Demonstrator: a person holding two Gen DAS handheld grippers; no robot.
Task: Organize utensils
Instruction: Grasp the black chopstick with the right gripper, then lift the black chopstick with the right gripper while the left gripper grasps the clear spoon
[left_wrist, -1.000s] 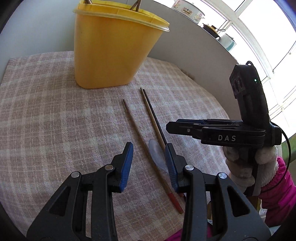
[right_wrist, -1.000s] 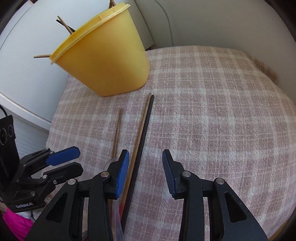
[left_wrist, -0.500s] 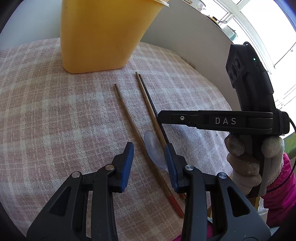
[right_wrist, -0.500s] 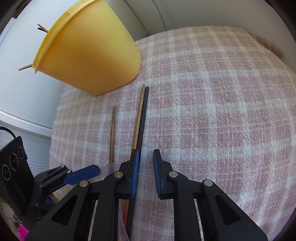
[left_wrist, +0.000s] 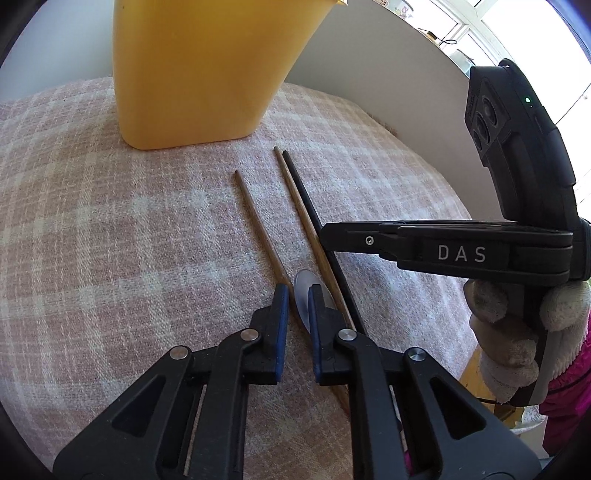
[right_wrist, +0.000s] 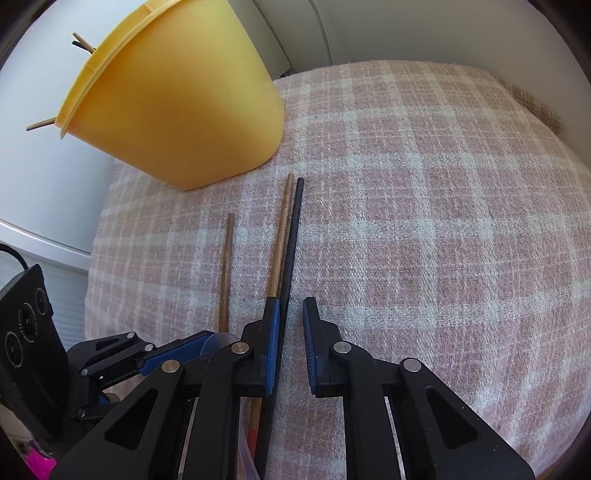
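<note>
A yellow plastic bin (left_wrist: 207, 70) stands at the back of the checked cloth, also in the right wrist view (right_wrist: 177, 107), with sticks poking from its top. Three chopsticks lie in front of it: a thin brown one (left_wrist: 258, 229), a wooden one (left_wrist: 303, 218) and a black one (right_wrist: 291, 243). A clear plastic spoon (left_wrist: 308, 291) lies between them. My left gripper (left_wrist: 295, 299) is nearly shut around the brown chopstick's near part, beside the spoon bowl. My right gripper (right_wrist: 290, 314) is narrowly open, its jaws astride the black chopstick.
The pink and white checked cloth (right_wrist: 424, 221) covers the table. A white wall (left_wrist: 369, 74) rises behind it. The table's edge runs close on the right, near the gloved hand (left_wrist: 517, 332) that holds the right gripper.
Both grippers moved forward and down to the chopsticks. The left jaws narrowed around the brown chopstick. The right jaws, which had narrowed half a second ago, stand slightly wider around the black one.
</note>
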